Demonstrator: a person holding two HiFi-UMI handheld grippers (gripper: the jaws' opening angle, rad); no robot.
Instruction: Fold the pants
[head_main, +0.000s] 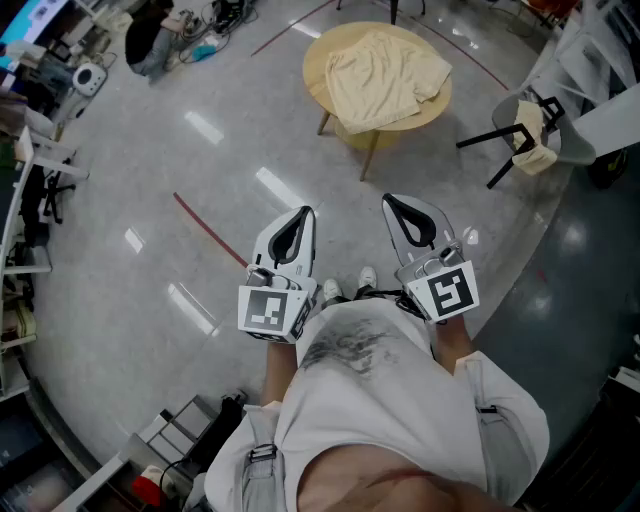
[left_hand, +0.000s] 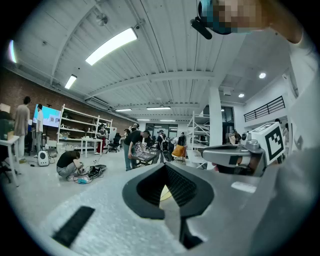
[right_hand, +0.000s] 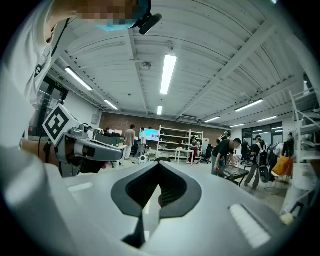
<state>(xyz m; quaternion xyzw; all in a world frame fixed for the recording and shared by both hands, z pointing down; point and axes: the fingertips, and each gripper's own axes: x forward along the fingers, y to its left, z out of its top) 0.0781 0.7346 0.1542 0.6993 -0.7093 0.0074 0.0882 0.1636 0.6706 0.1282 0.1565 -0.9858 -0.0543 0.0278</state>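
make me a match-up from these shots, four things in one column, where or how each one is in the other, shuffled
Things:
1. cream fabric pants
2. round wooden table
3. left tongs
4. red stripe

States:
a. shut, empty, held in the air
b. standing under the pants
c. lying rumpled on the tabletop
d. flat on the grey floor, left of the left tongs

Pairs: 1-c, 2-b, 3-a, 4-d

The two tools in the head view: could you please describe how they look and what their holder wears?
The left tool and right tool are pale grey wedges with black, ribbed, teardrop-shaped jaw linings. Each carries a cube of black-and-white square markers. The person wears a white shirt with a dark grey print.
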